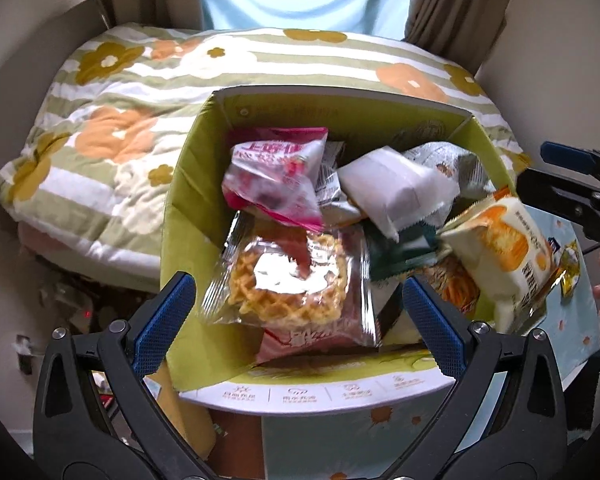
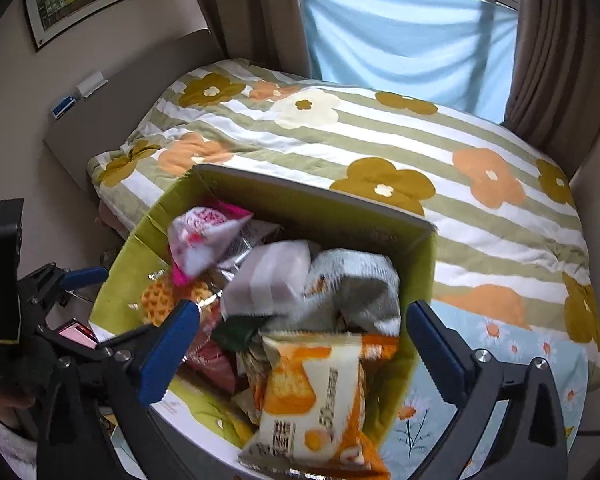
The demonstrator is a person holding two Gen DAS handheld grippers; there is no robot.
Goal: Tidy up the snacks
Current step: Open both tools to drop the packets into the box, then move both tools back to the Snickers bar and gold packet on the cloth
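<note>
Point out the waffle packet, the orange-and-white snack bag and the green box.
waffle packet point(image 1: 288, 284): left wrist view, on the waffle.
orange-and-white snack bag point(image 2: 320, 396): right wrist view, bag's front.
green box point(image 1: 188, 200): left wrist view, inner left wall.

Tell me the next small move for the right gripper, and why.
Probably nudge the orange-and-white packet further into the green box. The right gripper is open, nothing pressed between its pads, and the packet lies tilted over the box's near edge, seemingly not settled among the other snacks.

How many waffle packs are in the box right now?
1 visible. The waffle pack lies on top at the near left of the green box, under the pink packet. More may be buried under the pile.
</note>
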